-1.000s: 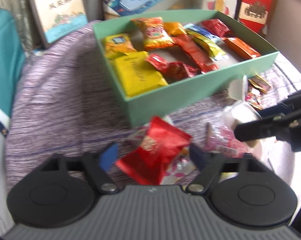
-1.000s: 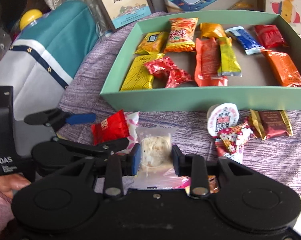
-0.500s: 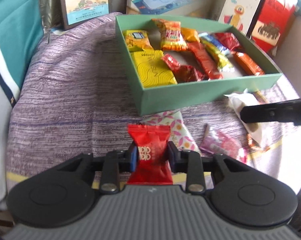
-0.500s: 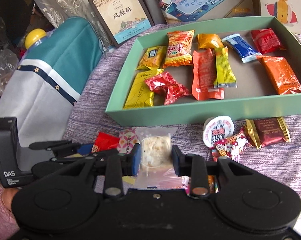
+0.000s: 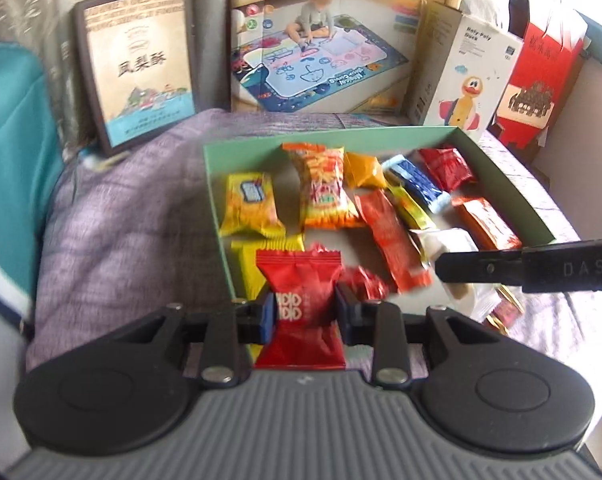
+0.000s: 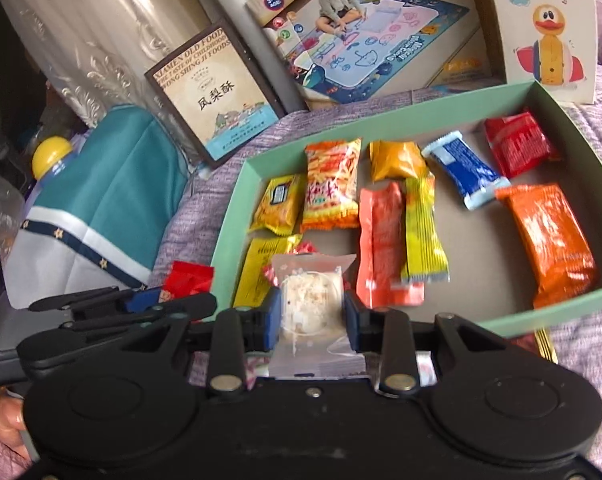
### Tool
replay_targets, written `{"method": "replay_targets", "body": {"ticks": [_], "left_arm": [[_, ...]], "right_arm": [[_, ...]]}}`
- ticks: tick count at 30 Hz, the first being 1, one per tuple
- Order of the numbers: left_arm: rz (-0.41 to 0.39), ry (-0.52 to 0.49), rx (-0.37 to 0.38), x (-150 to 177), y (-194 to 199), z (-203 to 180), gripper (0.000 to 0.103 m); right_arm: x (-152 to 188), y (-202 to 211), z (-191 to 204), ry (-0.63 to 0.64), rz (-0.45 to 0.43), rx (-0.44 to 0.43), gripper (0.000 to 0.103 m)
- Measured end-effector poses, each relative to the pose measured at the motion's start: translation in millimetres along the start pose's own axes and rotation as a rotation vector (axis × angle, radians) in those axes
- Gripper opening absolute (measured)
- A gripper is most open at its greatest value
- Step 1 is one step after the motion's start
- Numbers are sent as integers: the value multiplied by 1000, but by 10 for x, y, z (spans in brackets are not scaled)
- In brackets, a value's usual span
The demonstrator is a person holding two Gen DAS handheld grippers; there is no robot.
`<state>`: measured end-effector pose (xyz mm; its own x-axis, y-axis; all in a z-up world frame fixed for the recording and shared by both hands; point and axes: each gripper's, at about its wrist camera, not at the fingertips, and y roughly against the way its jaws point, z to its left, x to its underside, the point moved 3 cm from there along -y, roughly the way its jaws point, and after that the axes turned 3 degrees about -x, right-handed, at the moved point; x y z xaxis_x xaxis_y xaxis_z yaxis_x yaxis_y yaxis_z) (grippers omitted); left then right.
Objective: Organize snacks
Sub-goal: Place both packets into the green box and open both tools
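Note:
My left gripper (image 5: 303, 312) is shut on a red snack packet (image 5: 301, 304) and holds it above the near left corner of the green box (image 5: 215, 184). My right gripper (image 6: 311, 314) is shut on a clear packet with a white rice cake (image 6: 307, 304), held over the box's near wall (image 6: 561, 308). The box holds several yellow, orange, red and blue snack packets. The right gripper shows in the left wrist view as a black bar (image 5: 521, 266) at the right. The left gripper with its red packet shows in the right wrist view (image 6: 141, 300) at the left.
The box lies on a purple woven cloth (image 5: 121, 220). A teal cushion (image 6: 113, 192) is at the left. A framed food box (image 5: 137, 80), a play-mat box (image 5: 317, 52), a duck toy box (image 5: 465, 84) and a red bag (image 5: 541, 80) stand behind. Loose snacks (image 5: 505, 308) lie right of the box.
Both grippers have lifted their packets off the cloth and moved forward toward the box. The box now fills more of both views.

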<state>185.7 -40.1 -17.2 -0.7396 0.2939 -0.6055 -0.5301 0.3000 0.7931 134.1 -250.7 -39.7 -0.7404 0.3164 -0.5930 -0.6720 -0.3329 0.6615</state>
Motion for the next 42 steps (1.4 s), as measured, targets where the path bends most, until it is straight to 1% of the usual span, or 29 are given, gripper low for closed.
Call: {"method": "replay_targets", "body": {"ticks": [5,10,14,17,18,19,20,21,22,24,25,26,27,28,30,32,36,42], "left_arm": [[32,6,-5,-261,-391,22,30],[54,-4,-12,-461,-729,24,30],[56,-1,-20,-613,-924,41,30],[42,-1,-33,-734,-1018,61,30],[40,0,-41,-764,-1039,67,34],[37,5,-56,-781,-1052,75,43],[37,10,-68,-788,-1054,84,52],[31,13,-74,-784,-1040,94,67],[24,14,-79,-775,-1014,103,73],[30,16,-77,-739,-964,114,75],[32,24,-73,-719,-928,133,79],[30,32,-73,-696,-890,150,82],[26,39,-79,-670,-847,167,89],[21,43,-88,-646,-804,183,93],[19,51,-98,-600,-724,208,95],[23,59,-99,-549,-641,220,96],[23,64,-102,-404,-435,199,102],[30,51,-103,-115,-124,105,103]], "right_arm": [[-216,-302,-80,-39,15,4,32],[-341,-569,-165,-70,35,3,32],[-421,-705,-202,-75,43,0,32],[-449,-754,-231,-85,40,-9,32],[-450,-763,-240,-90,40,-18,34],[-450,-767,-248,-98,40,-26,35],[-455,-766,-257,-105,39,-35,37],[-461,-765,-261,-108,35,-39,45],[-467,-753,-260,-108,29,-35,50],[-474,-709,-231,-102,13,-25,73],[-475,-689,-215,-95,8,-11,76],[-476,-668,-201,-90,4,-2,82],[-472,-643,-193,-89,2,1,87],[-465,-618,-187,-92,0,3,90],[-442,-551,-169,-87,-5,6,100],[-414,-486,-133,-74,-10,16,103],[-320,-316,-77,-57,-15,35,103],[-97,-28,-70,-68,-17,43,103]]}}
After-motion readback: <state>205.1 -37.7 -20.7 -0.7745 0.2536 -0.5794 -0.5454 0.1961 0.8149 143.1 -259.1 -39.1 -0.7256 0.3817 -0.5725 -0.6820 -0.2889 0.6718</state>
